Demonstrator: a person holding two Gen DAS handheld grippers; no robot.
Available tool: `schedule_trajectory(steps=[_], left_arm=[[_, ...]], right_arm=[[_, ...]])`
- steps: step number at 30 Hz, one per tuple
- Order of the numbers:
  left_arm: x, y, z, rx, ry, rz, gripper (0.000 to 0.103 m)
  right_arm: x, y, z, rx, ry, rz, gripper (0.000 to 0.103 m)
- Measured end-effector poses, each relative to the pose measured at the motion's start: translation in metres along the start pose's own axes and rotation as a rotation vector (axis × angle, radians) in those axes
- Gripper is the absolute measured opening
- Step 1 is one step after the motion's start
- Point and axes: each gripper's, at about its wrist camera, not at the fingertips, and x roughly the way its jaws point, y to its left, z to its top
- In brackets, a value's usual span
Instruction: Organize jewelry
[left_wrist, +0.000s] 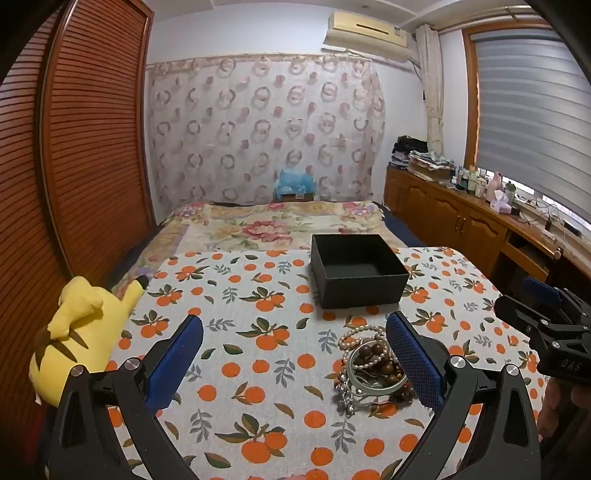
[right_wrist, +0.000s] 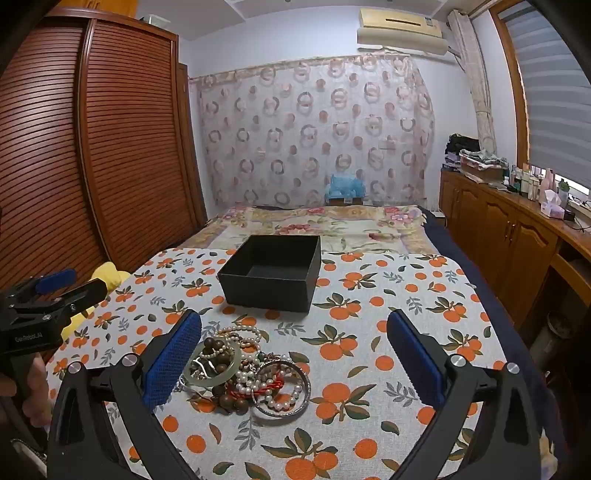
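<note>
A tangled pile of jewelry (right_wrist: 243, 373) lies on the orange-print cloth: pearl strands, brown wooden beads, a pale green bangle (right_wrist: 212, 365), a silver bangle (right_wrist: 282, 391) and a red cord. It also shows in the left wrist view (left_wrist: 369, 365). An open, empty black box (left_wrist: 356, 269) stands just beyond it, also seen in the right wrist view (right_wrist: 271, 271). My left gripper (left_wrist: 295, 332) is open above the cloth, its right finger beside the pile. My right gripper (right_wrist: 293, 332) is open, its left finger next to the pile. Both hold nothing.
A yellow plush toy (left_wrist: 77, 336) lies at the cloth's left edge. The floral bedspread (left_wrist: 273, 225) stretches behind the box. A wooden wardrobe (left_wrist: 74, 147) is on the left. A wooden cabinet (right_wrist: 517, 236) with bottles runs along the right.
</note>
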Motion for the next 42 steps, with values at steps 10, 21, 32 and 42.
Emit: schedule_trajectory(steps=[10, 21, 32, 42], left_arm=[[0.0008, -0.0002, 0.0004, 0.003, 0.001, 0.002, 0.096], [-0.0007, 0.0021, 0.0053, 0.003, -0.003, -0.002, 0.096], [-0.0015, 0.0011, 0.0042, 0.006, -0.008, 0.001, 0.096], [-0.0019, 0.0006, 0.0044, 0.007, -0.01, 0.002, 0.096]], right_arm=[[0.0012, -0.0014, -0.0006, 0.004, 0.001, 0.003, 0.101], [-0.0001, -0.0021, 0.0005, 0.006, 0.002, 0.003, 0.101], [0.0002, -0.0036, -0.0013, 0.007, 0.001, 0.004, 0.101], [-0.0003, -0.0035, -0.001, 0.008, 0.0, 0.003, 0.101]])
